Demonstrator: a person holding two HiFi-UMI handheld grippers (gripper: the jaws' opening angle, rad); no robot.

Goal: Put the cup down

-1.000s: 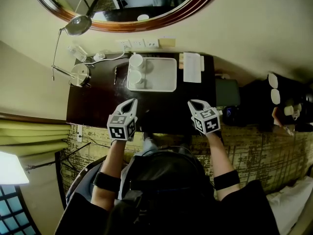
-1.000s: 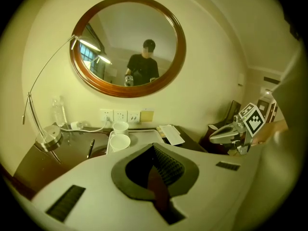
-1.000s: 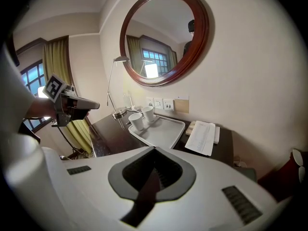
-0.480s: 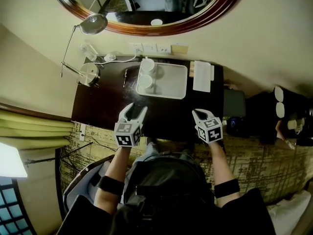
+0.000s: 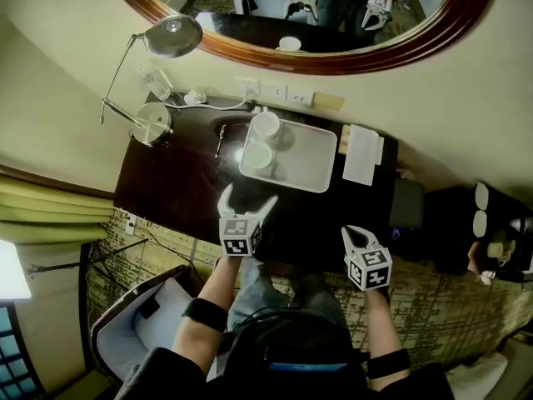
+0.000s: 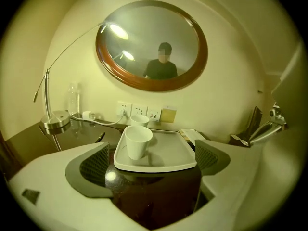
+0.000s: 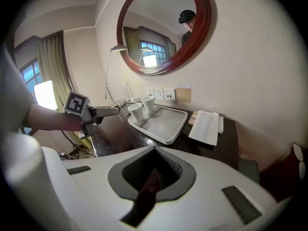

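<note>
Cup upright on tray, left claw just opened, empty

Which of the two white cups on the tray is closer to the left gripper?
The front cup on the tray; the other cup stands behind it, farther away.

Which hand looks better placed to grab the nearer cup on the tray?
Left. The left gripper faces the cup from just before the tray; its fingers have just been opening, nothing between them. The right gripper is shut and farther back.
</note>
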